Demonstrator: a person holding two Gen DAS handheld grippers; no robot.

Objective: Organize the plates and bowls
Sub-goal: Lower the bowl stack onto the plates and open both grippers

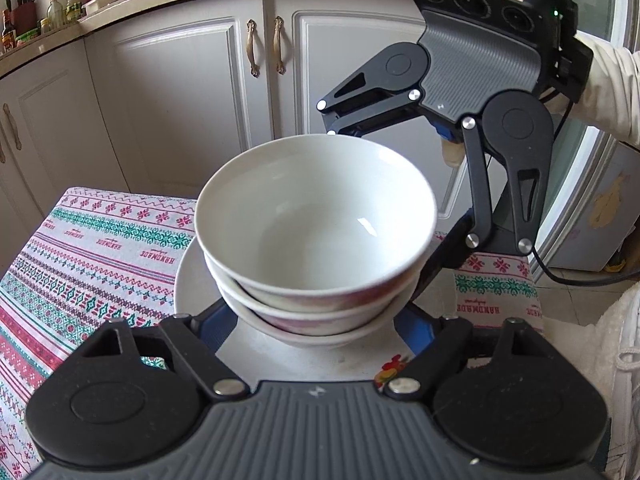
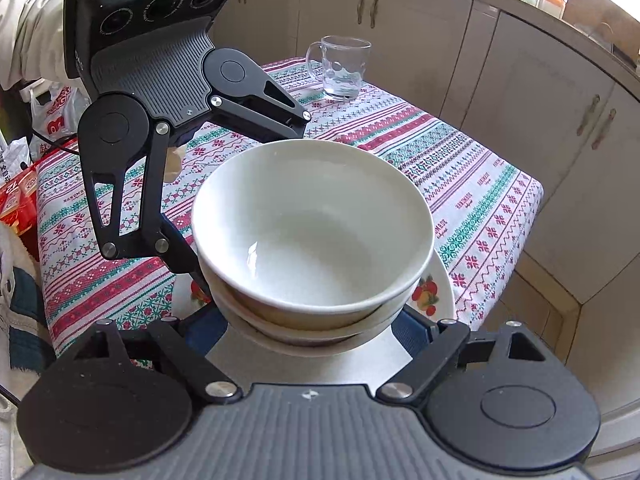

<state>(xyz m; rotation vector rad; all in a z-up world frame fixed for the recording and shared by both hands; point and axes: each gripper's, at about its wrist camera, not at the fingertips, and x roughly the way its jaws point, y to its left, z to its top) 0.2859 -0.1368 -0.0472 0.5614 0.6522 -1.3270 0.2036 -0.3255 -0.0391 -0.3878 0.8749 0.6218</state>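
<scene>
A stack of white ceramic bowls (image 1: 316, 224) on a fruit-printed white plate (image 2: 434, 292) fills centre frame between the wide left tongs (image 1: 316, 320) and wide right tongs (image 2: 316, 320) — neither visibly pressing it. A clear glass mug (image 2: 342, 68) stands upper centre on the patterned-cloth bench (image 2: 460, 168).

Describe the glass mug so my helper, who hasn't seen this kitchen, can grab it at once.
Find the table under the red-and-green patterned tablecloth. The stack of white bowls on a plate fills the near end; the glass mug stands alone at the far end, near the cabinets. It is the only see-through item, with a handle.
</scene>
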